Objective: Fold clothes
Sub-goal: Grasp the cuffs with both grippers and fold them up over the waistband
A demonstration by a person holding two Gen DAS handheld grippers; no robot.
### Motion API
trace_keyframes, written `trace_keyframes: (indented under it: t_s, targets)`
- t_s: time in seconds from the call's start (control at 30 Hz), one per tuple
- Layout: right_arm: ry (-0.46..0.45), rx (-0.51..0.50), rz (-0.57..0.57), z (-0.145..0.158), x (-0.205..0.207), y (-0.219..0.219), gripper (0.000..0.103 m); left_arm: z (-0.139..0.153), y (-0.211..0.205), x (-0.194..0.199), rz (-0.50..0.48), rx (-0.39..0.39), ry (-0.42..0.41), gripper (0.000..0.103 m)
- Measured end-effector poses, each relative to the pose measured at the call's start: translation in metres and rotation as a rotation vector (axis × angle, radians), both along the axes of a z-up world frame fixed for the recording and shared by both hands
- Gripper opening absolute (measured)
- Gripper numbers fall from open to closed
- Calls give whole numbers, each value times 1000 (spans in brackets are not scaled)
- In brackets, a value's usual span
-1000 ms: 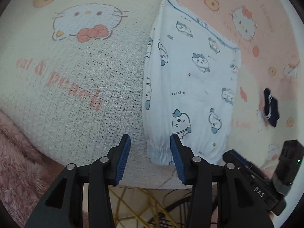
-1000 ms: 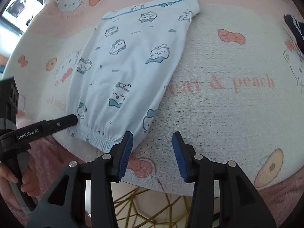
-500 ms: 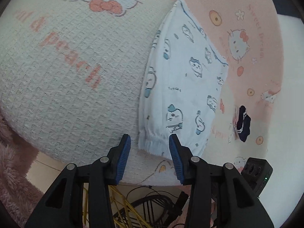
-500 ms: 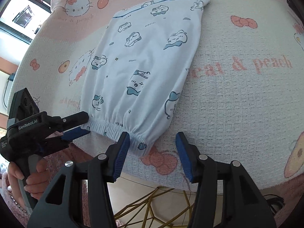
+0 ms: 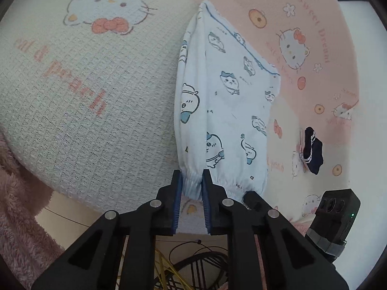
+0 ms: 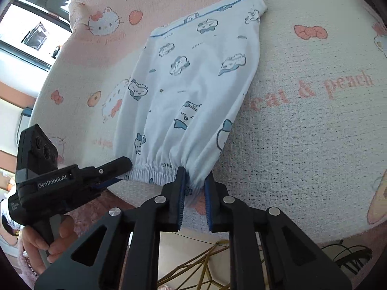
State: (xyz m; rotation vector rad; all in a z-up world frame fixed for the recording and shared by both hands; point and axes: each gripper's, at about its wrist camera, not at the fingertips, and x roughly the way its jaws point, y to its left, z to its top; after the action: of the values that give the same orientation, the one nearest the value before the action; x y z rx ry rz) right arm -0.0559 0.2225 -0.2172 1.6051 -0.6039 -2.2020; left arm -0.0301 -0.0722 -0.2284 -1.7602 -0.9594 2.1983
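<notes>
Both tongs (image 5: 191, 181) (image 6: 195, 181) have just clamped the trousers' (image 5: 225, 111) cuff; only the left view shows a dark sock (image 5: 312, 153).

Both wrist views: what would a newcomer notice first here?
The pale blue garment with cartoon prints lies flat on the cat-print blanket. The left gripper and right gripper have just closed on its gathered elastic hem, one at each near corner. A dark sock lies beside it.
</notes>
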Motion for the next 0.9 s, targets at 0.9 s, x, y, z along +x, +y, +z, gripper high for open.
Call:
trace_keyframes:
  t_s: [0.9]
  targets:
    - [-80,51,112,-30,30,7,15,-39,2,23,-44,61,-103,21]
